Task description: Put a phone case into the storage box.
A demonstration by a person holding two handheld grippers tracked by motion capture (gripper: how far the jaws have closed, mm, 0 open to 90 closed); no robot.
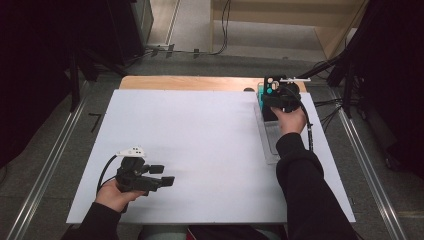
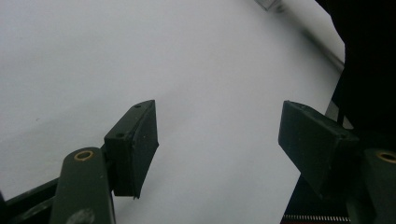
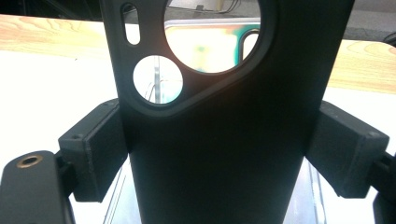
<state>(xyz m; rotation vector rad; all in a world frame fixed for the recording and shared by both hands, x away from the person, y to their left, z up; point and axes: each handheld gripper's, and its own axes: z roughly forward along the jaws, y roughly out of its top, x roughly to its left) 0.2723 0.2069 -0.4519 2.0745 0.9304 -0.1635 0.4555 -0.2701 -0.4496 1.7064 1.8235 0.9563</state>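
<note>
The right tool [image 3: 219,154] clamps a black phone case [image 3: 224,140] upright, camera cutouts topmost

The black phone case [image 3: 219,140] is so close in the right gripper view that we lose its bottom at the picture's edge. It hides most of the clear tray [image 3: 156,86] behind. Something teal [image 1: 260,93] peeks out, maybe another case.
</note>
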